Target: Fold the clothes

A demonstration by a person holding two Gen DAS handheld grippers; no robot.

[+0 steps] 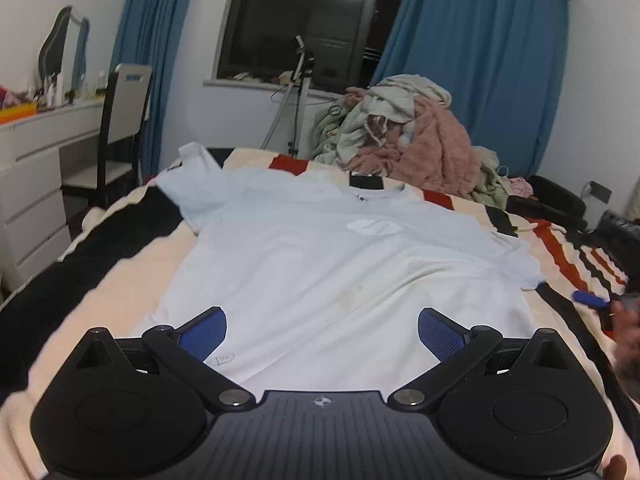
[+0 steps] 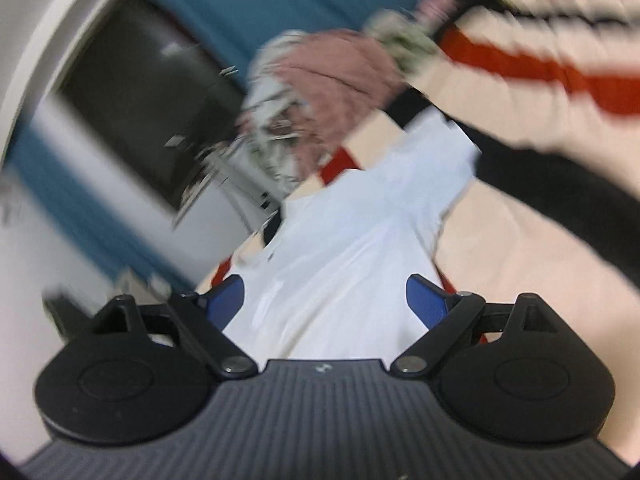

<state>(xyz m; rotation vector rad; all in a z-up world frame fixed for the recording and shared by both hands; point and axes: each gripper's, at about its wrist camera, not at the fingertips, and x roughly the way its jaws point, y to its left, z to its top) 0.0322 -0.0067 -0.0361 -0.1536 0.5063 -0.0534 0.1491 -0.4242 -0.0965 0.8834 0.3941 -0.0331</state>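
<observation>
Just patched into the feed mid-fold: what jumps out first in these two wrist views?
A pale blue short-sleeved T-shirt lies spread flat, collar away from the camera, on a cream, black and red striped blanket. Behind it, under the dark window, sits a heap of unfolded pink and grey-green clothes. The left gripper and right gripper both hang open over the shirt; the right view is motion-blurred.

Your pale blue T-shirt [image 1: 320, 264] lies spread flat, front up, on the striped blanket, straight ahead of your left claw [image 1: 322, 334]. Its hem is nearest the claw, collar farthest, both sleeves out to the sides, slightly rumpled.
</observation>
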